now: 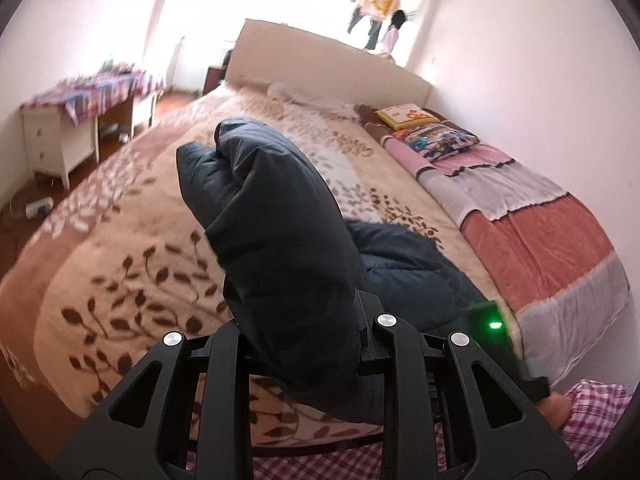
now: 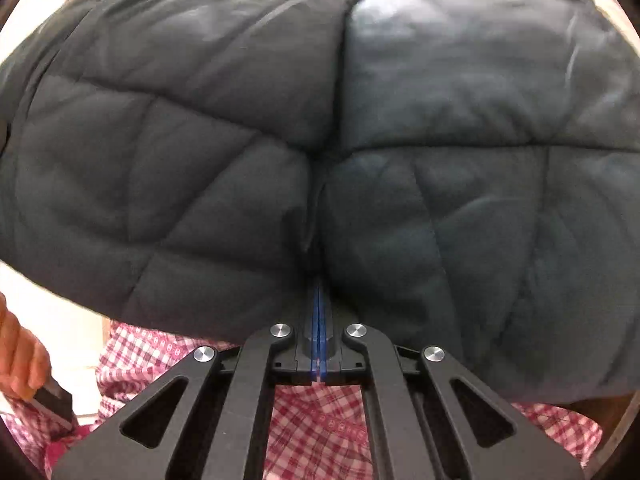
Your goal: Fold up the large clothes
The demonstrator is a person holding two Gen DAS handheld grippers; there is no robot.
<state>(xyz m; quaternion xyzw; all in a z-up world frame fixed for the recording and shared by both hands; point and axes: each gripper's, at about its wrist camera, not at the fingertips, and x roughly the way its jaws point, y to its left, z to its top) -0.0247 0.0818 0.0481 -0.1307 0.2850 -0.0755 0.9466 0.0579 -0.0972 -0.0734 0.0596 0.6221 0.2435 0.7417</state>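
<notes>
Right gripper (image 2: 319, 320) pinches our puffy jacket (image 2: 320, 140) mid-frame | left gripper (image 1: 304, 344) clamps bunched padding, lower centre | soft, bulky, slippery; we'd grip seams, over bed (image 1: 120, 240)

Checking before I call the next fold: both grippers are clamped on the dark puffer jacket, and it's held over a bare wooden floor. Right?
Not quite. The left gripper and right gripper are both shut on the dark puffer jacket, but the left wrist view shows it held over a bed with a leaf-patterned blanket, not bare floor.
</notes>
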